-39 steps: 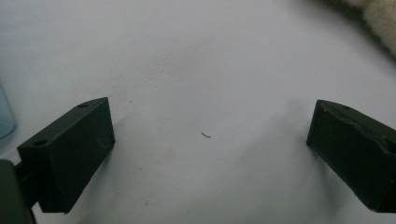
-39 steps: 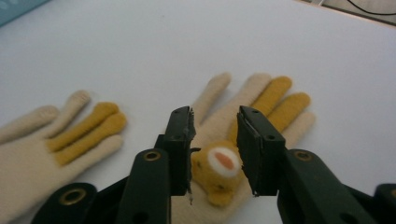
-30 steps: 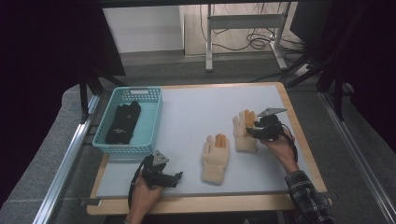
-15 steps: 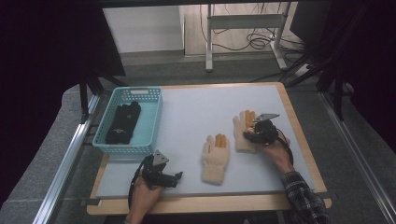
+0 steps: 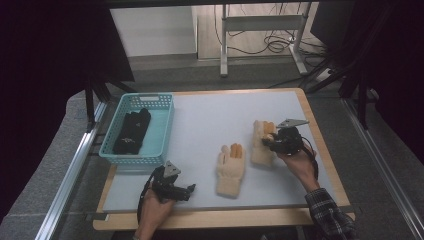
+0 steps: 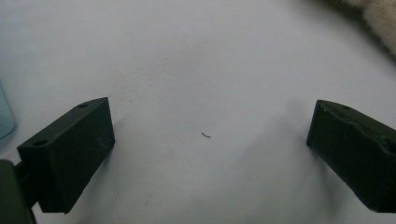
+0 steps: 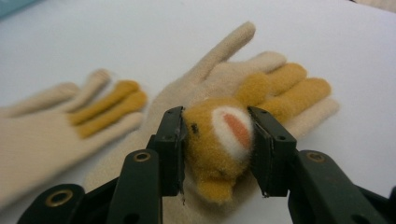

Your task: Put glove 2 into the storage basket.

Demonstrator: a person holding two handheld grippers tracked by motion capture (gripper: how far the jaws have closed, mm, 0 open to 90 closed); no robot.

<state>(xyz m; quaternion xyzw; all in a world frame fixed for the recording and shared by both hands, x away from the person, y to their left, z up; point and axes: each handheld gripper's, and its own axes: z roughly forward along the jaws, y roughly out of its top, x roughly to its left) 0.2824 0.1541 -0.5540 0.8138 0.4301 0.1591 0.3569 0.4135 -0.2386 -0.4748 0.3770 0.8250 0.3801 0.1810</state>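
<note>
— Pale tabletop [image 5: 210, 115], left to right: what did you have?
— Teal basket [image 5: 161, 131], your left tool [image 5: 189, 190] wide over bare surface, one cream glove [image 5: 230, 172], then your right tool [image 7: 215, 144] closing, clamped on the far-right glove's [image 7: 219, 79] tan animal patch [image 7: 217, 140].

A cream knit glove [image 7: 219, 88] with orange-tipped fingers lies flat on the pale table, its fuzzy orange animal-face patch [image 7: 217, 144] bunched up and pinched between the right gripper [image 7: 215, 149]'s two black fingers [image 7: 170, 149], whose jaws have just been closing. The glove's own fingers fan out beyond those fingertips. Its matching glove [image 7: 51, 126] lies flat just to the left of the fingers, close beside the first.
</note>
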